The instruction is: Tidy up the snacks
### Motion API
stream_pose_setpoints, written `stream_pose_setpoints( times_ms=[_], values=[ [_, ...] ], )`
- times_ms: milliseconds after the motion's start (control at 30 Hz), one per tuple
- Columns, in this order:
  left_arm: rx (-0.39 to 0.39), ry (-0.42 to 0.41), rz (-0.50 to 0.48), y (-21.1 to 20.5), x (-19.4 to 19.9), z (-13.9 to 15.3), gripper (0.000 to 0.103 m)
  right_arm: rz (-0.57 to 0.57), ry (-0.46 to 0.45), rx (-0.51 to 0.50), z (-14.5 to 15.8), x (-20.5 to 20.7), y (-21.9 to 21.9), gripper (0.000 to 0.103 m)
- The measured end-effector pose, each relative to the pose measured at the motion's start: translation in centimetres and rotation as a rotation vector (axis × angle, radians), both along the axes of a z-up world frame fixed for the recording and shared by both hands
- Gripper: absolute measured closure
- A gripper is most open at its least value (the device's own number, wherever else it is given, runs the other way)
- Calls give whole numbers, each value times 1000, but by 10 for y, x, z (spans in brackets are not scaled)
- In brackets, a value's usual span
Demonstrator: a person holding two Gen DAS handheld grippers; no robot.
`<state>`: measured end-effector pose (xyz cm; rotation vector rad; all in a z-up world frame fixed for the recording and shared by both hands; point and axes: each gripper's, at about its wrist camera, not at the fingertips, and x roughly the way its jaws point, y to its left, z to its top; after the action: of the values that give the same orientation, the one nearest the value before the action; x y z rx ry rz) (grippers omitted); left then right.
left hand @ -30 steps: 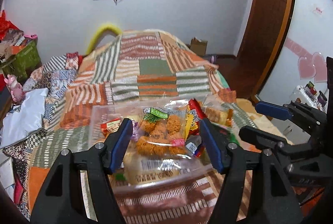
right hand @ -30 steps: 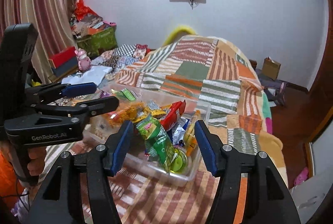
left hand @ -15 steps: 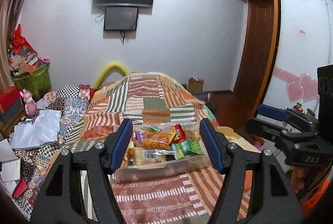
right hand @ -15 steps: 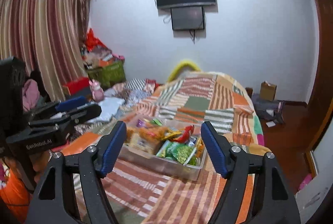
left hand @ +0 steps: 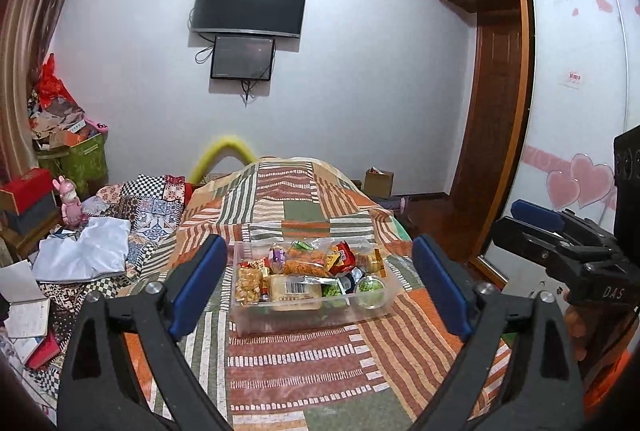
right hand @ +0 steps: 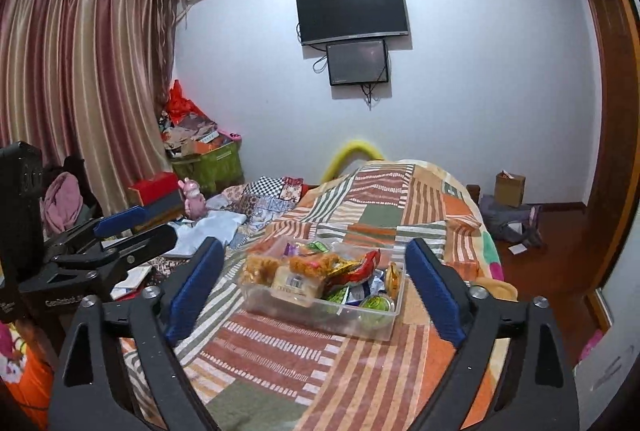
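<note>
Both claws released, jaws just spread wide with nothing between: your left claw [left hand: 320,287] and right claw [right hand: 316,285] face the filled snack bin [left hand: 256,319] on the bed [left hand: 304,359]; keep clear of it.

left gripper [left hand: 320,287] | jaws just opened, backed off snack bin [left hand: 312,307] | right gripper [right hand: 316,285] likewise

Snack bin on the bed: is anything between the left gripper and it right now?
Nothing visible. The left gripper, jaws just opened wide and empty, faces the clear snack bin across bare patchwork quilt. The right gripper is off to the side.
</note>
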<state>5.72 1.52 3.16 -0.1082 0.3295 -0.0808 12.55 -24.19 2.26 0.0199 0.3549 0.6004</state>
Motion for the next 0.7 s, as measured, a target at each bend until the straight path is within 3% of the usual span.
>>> stream_pose_setpoints(
  times_ms=[700],
  values=[
    [12, -7, 6, -2, -9, -4, 6, 3, 15, 20, -12, -10, -4, 6]
  ],
)
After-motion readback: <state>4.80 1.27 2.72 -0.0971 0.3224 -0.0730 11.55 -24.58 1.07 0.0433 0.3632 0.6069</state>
